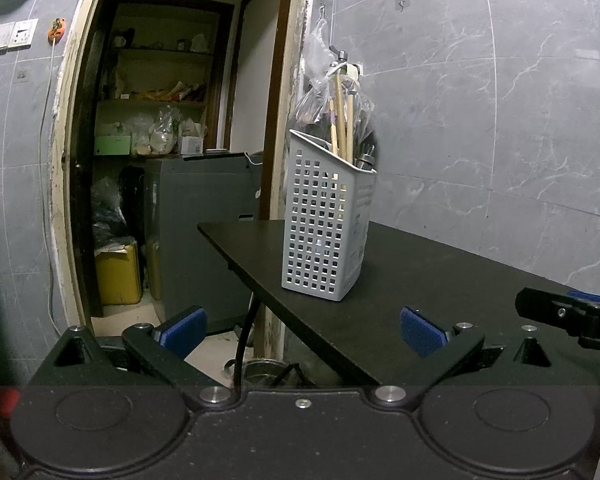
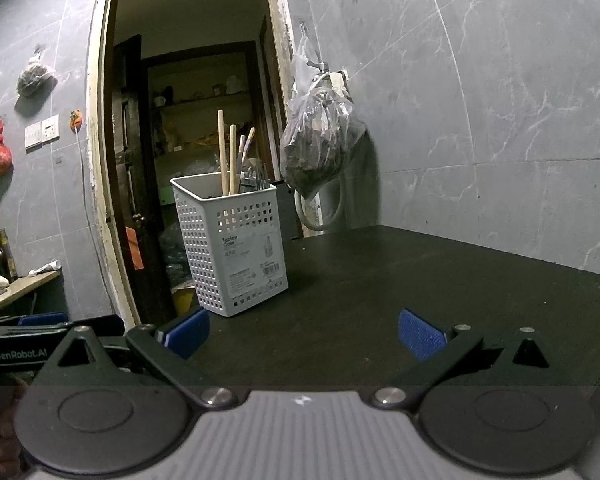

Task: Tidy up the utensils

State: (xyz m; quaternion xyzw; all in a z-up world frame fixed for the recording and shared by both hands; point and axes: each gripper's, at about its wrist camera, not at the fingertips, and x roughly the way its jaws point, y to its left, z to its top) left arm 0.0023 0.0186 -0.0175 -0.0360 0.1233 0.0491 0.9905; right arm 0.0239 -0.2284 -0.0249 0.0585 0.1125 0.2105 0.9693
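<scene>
Both grippers hover low at the near edge of the black table (image 2: 420,272), and neither one grips anything. The left gripper (image 1: 303,332) has its blue pads (image 1: 186,330) spread wide, released. Same on the right gripper (image 2: 303,334), fingers apart and empty. Over by the table's far left corner stands the white perforated utensil holder (image 2: 236,248), upright, with wooden chopsticks (image 2: 223,152) and metal forks (image 2: 256,180) poking out the top. Behind it, a plastic bag (image 2: 320,140) hangs on the grey tiled wall (image 2: 500,100).

black table (image 2: 420,280) with one upright white perforated utensil basket (image 2: 236,252) near its corner
</scene>
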